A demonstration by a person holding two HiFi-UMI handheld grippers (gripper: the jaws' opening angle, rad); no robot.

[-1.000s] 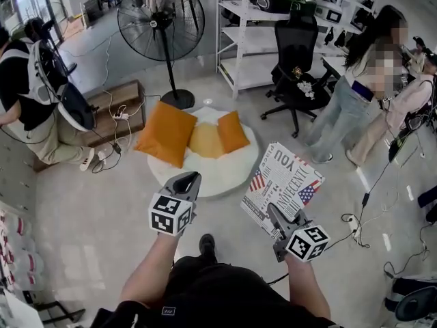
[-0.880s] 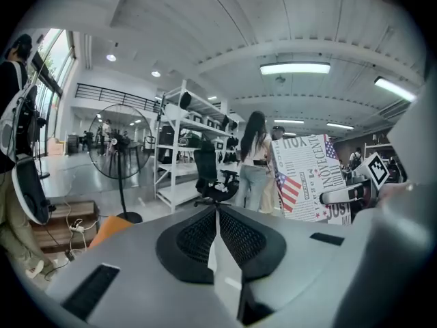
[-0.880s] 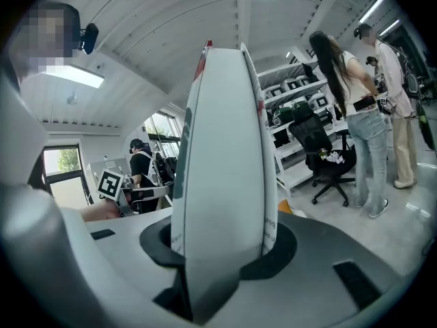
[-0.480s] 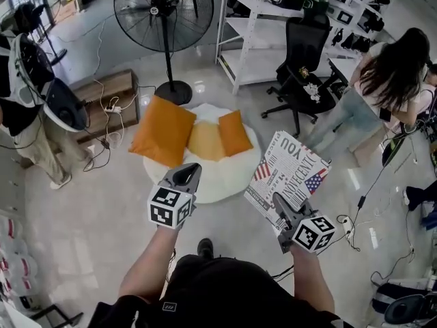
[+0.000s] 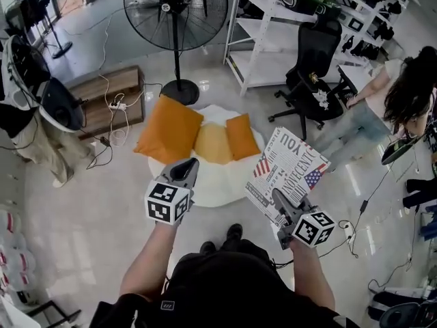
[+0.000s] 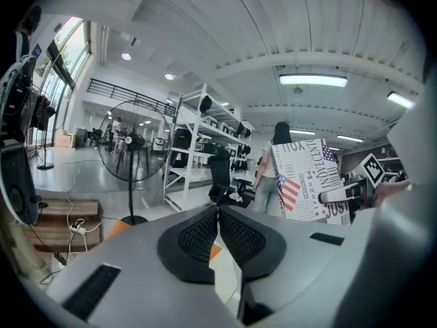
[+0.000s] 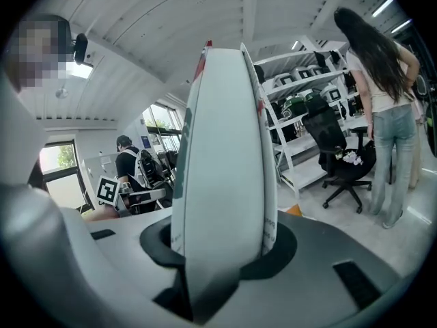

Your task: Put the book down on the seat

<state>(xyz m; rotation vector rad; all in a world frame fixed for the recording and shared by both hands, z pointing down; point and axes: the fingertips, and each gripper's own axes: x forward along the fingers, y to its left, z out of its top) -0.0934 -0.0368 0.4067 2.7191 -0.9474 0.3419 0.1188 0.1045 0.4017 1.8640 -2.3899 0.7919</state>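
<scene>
Pale, glossy flooring is seen across an open workshop, with a standing fan, white shelving and a black office chair at the far side. A low round white seat is set on the floor in the middle, with three orange cushions laid along its far edge. The carrying step is judged to be in hand. The book is pinched at its lower edge by the right gripper, whose jaws are spread only by the book's thickness. It is held up in the air with its printed cover turned toward the head view. It is seen just beside the seat's right edge and apart from it, though its height above the floor cannot be told. The left gripper is held out over the seat's near edge, its jaws pressed together with nothing between them. For the next move, the book would need to be carried leftward over the bare near part of the seat, clear of the cushions. It would then need to be tipped flat and lowered until it is borne by the seat, and only then released.
</scene>
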